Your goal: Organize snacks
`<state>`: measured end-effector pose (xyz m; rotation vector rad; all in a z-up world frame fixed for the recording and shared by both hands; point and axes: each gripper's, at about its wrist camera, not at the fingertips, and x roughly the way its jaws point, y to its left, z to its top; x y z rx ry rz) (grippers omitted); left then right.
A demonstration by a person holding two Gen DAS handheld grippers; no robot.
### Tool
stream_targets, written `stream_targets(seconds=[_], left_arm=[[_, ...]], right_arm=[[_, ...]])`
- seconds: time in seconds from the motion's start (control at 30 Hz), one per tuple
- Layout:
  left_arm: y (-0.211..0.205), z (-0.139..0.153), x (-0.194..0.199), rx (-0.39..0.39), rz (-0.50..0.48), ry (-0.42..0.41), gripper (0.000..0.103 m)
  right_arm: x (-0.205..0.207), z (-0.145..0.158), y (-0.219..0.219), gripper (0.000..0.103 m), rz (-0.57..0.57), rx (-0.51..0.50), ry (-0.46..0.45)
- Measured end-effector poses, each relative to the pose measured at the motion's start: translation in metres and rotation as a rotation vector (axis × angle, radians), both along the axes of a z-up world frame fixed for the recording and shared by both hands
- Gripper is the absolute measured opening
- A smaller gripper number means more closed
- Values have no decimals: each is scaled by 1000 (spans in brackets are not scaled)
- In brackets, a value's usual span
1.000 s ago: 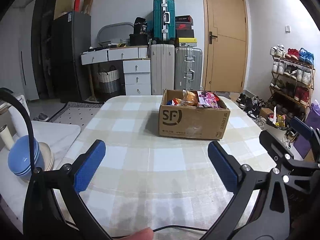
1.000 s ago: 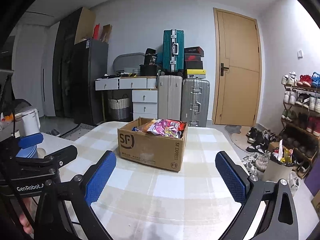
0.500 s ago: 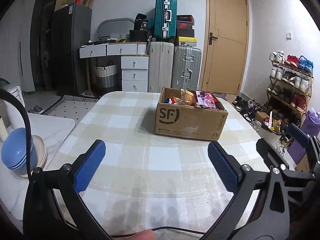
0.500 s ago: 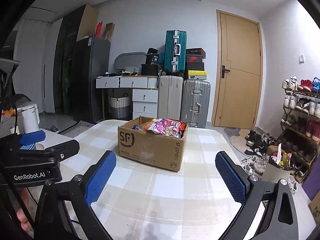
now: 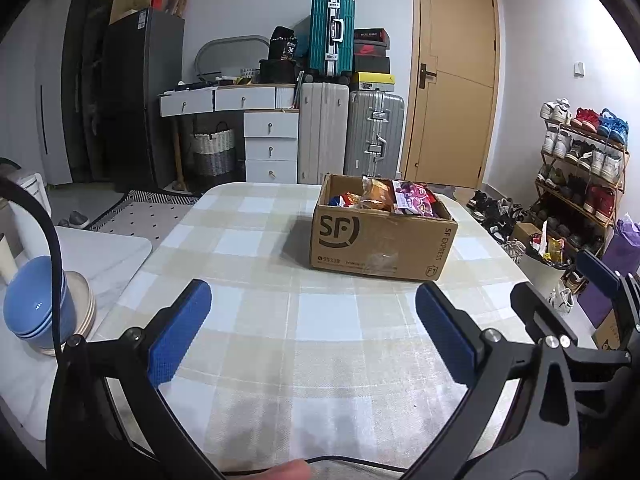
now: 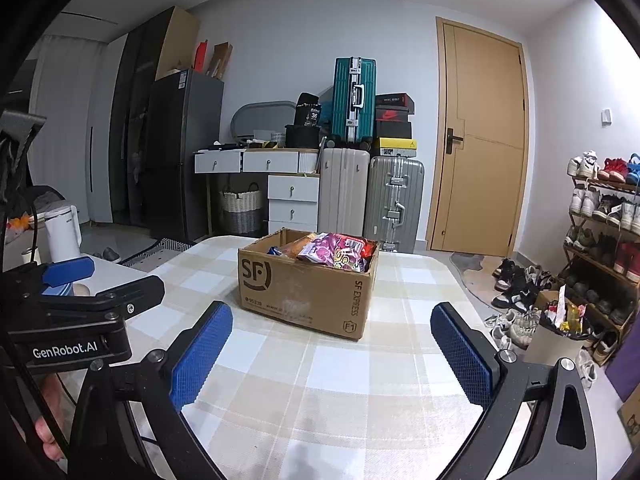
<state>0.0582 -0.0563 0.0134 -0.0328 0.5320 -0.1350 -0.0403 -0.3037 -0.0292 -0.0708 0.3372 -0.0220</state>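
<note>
A: Left wrist view: my left gripper (image 5: 308,324) hangs above the near edge of the surface (image 5: 280,380), blue pads wide apart, nothing between them. Where's the box?

B: I see the cardboard box (image 6: 306,294) toward the far edge of the surface, a little right of middle, upright, top flaps out of the way. Snack packets (image 6: 334,254) fill it above the rim. My right gripper (image 6: 332,344) is spread wide too, empty, well apart from the box.
</note>
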Motion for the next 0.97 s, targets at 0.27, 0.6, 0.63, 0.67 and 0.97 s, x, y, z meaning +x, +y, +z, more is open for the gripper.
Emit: stream_targets(seconds=[0.27, 0.6, 0.63, 0.67, 0.97], left_arm=[[2, -2, 0, 0, 1, 4, 102], [1, -10, 4, 1, 10, 16, 102], [1, -11, 4, 5, 10, 13, 102], [1, -10, 4, 3, 12, 13, 102], [1, -13, 6, 23, 14, -9, 102]], right_arm=[[0, 0, 0, 101, 7, 0, 3], [0, -3, 2, 101, 31, -21, -3], [-1, -3, 3, 101, 30, -25, -4], [-1, -4, 3, 101, 30, -28, -5], [1, -8, -1, 101, 34, -14, 9]])
